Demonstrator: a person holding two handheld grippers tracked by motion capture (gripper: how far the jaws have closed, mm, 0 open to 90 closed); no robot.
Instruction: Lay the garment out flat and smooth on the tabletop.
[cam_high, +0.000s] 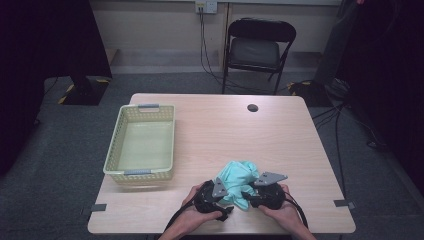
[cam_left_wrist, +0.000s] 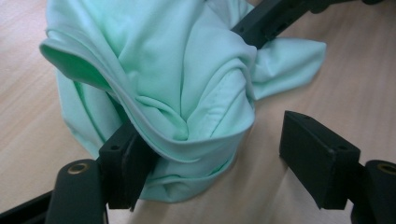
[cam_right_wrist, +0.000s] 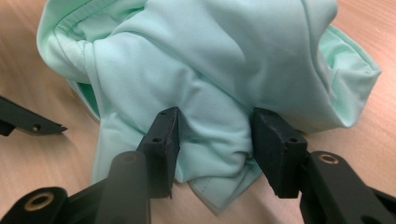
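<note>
Mint-green cloth (cam_high: 240, 175) bunched on the table (cam_high: 280, 130) between both tools: right hand-held gripper (cam_right_wrist: 217, 140) pinches a thick fold, left hand-held gripper (cam_left_wrist: 210, 158) stands open with cloth draped against one jaw; soft, light, floppy, likely best taken at a hem.

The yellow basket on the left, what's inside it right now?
The yellow basket shows only its bare pale floor, no items. The mint cloth lies outside on the table; the inside of the basket's near wall is hidden.
</note>
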